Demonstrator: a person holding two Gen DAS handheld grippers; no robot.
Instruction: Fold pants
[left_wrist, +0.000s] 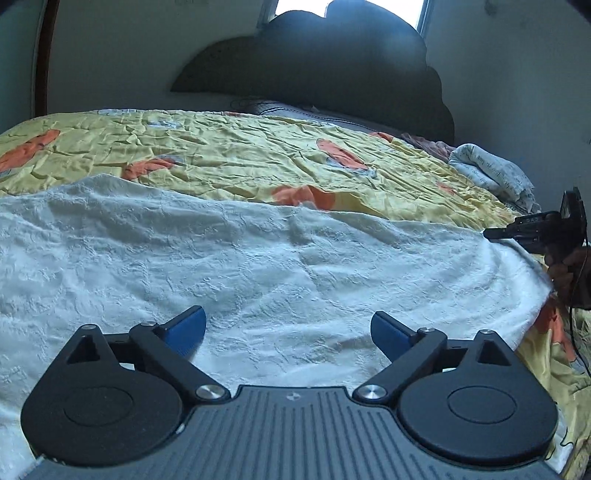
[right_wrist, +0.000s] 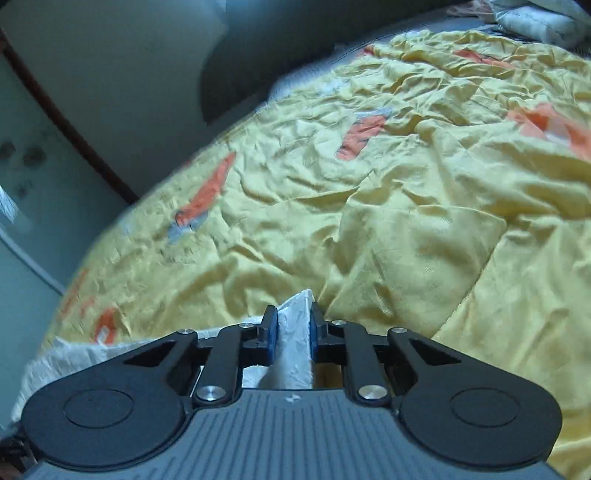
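The white pants (left_wrist: 258, 258) lie spread on the yellow bedsheet (left_wrist: 221, 155). The left tool (left_wrist: 288, 332) hovers released above them, while the right tool (right_wrist: 293, 328) is clenched on a fold of the pants.

The white pants (left_wrist: 258, 258) run off the left wrist view's left and lower edges, the right gripper (left_wrist: 496, 233) is cut by its right edge
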